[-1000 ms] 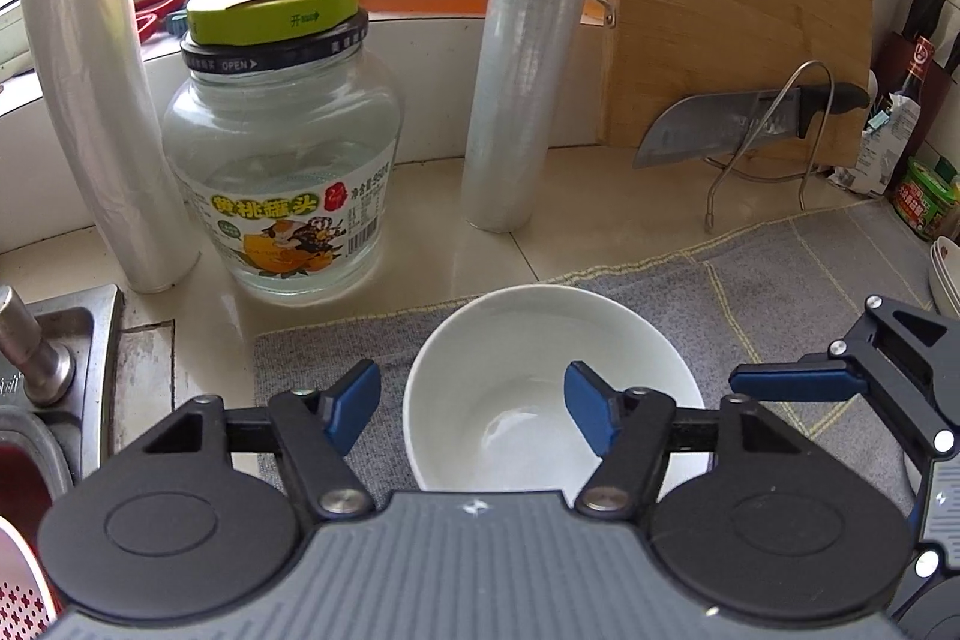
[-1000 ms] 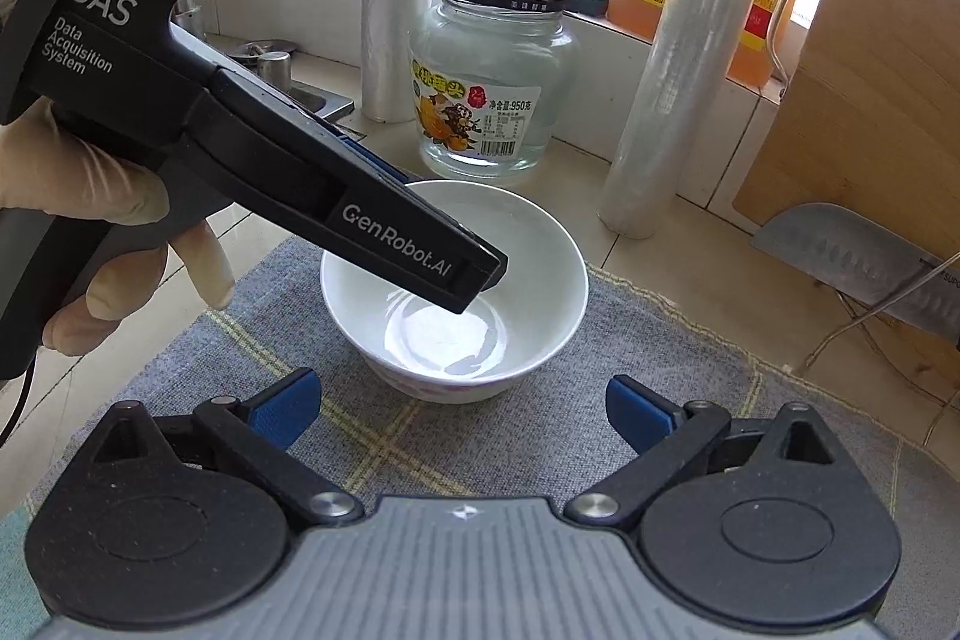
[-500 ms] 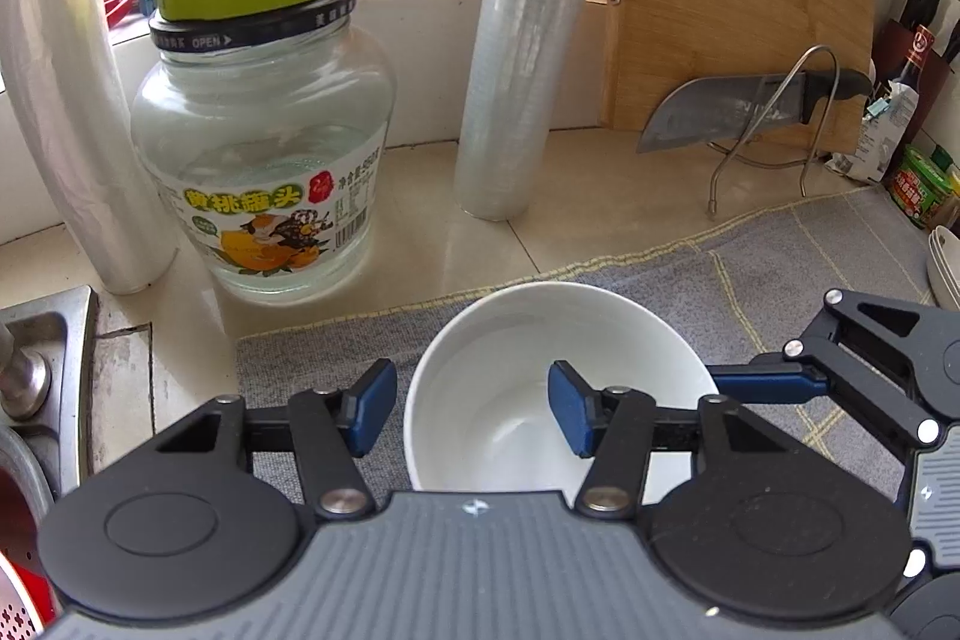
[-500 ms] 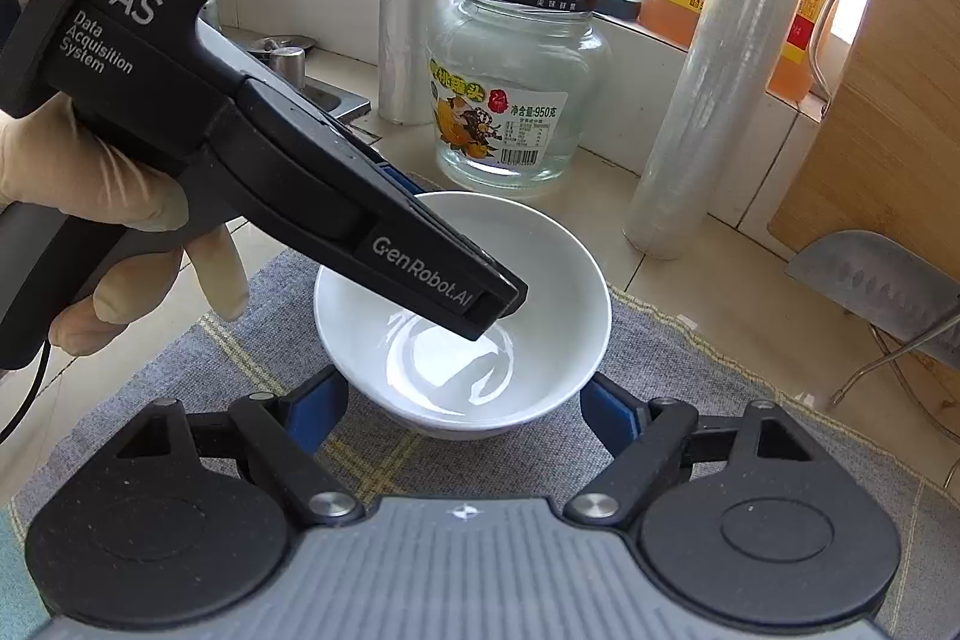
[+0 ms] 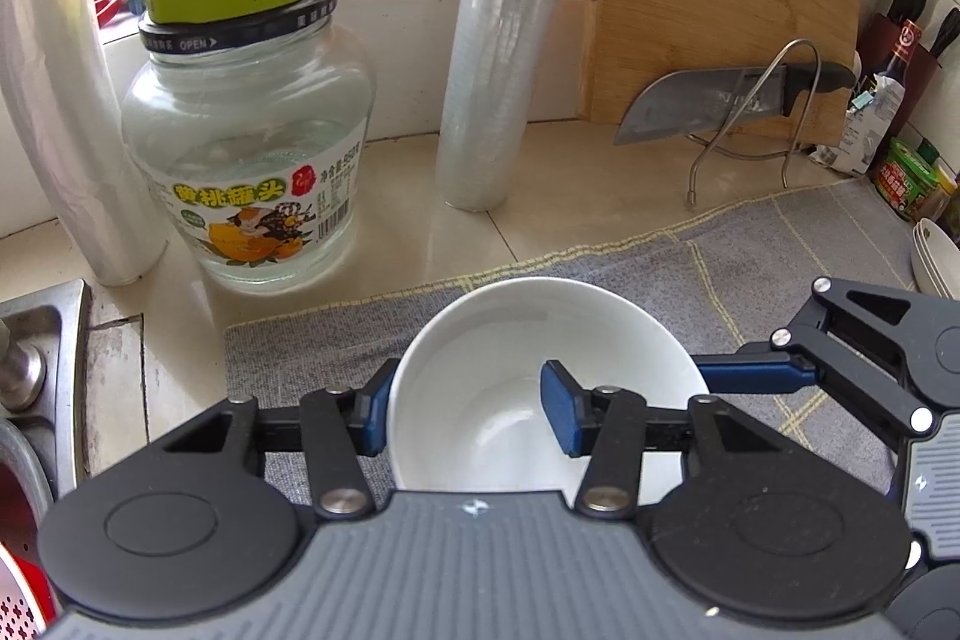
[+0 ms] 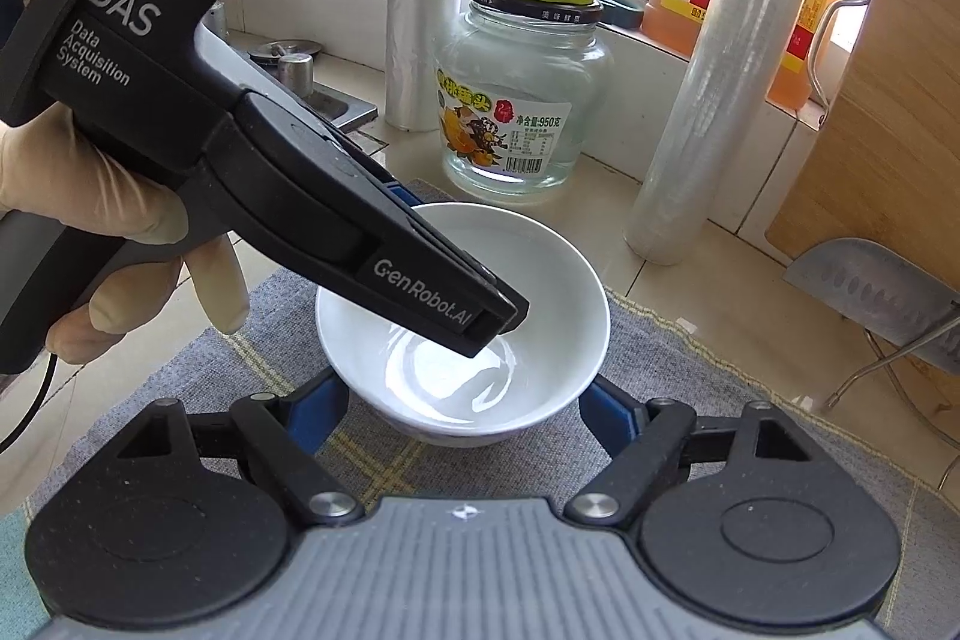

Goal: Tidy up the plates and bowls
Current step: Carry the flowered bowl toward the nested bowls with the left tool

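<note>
Sitting on the grey towel (image 5: 780, 244) spread over the desk (image 5: 570, 172), the white bowl (image 6: 462, 340) is in front of the jar (image 5: 246, 160). It looks like glazed ceramic: stiff, slick, a bit heavy, likely to chip if knocked. On its left side, the left gripper (image 5: 474, 415) pinches the wall, one pad outside, one inside. That wall-and-rim pinch looks the surest hold. To the right, the right gripper (image 6: 462, 415) is clamped across the bowl's lower body from both sides; on the smooth curve there, I'd expect it could slide.
</note>
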